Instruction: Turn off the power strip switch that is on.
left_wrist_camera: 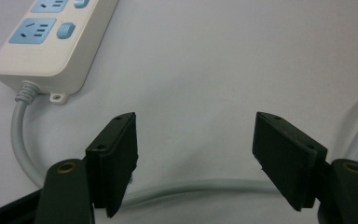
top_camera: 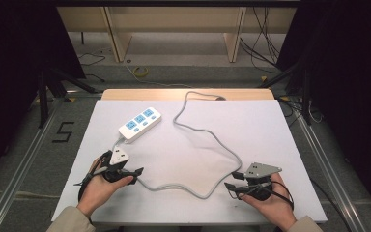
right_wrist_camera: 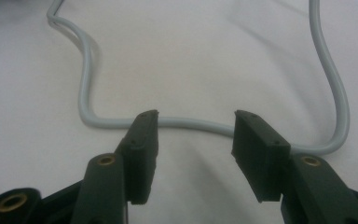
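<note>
A white plastic power strip with blue sockets (top_camera: pixel 140 124) lies on the white table top (top_camera: pixel 251 121), toward its far left. Its long grey round cord (top_camera: pixel 207 135) snakes across the middle and off the far edge. The left gripper (top_camera: pixel 137 173) sits just beside the strip's cord end, jaws spread wide and released, the cord passing under them without contact. The right gripper (top_camera: pixel 233 180) rests near the cord's right bend, jaws apart, grasping nothing, the cord lying just beyond its tips. Nothing else crowds the table; black cables trail on the floor (top_camera: pixel 265 43) beyond
</note>
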A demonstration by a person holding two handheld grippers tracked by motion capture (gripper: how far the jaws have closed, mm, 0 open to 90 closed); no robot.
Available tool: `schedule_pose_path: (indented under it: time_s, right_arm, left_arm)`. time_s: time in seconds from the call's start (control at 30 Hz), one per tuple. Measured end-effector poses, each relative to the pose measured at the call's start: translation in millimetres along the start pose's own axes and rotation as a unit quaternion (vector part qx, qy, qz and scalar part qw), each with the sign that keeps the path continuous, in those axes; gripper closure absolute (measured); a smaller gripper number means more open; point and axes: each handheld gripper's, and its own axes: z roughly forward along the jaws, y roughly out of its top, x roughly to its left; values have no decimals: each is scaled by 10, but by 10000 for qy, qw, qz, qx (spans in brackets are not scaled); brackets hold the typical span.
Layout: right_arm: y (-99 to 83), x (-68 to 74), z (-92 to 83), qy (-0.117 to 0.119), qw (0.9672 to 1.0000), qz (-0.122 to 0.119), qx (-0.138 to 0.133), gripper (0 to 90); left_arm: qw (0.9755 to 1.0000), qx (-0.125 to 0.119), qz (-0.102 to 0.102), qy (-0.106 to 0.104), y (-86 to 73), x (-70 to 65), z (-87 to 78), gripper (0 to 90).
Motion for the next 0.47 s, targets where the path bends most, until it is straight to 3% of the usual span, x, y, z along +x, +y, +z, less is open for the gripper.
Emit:
schedule_pose_path:
  time_s: [0.47]
  right_arm:
    - [-2,-2,-7,-8,10000,23,-1,512]
  left_arm:
    - [10000,0,7,74,5,-17,24,301]
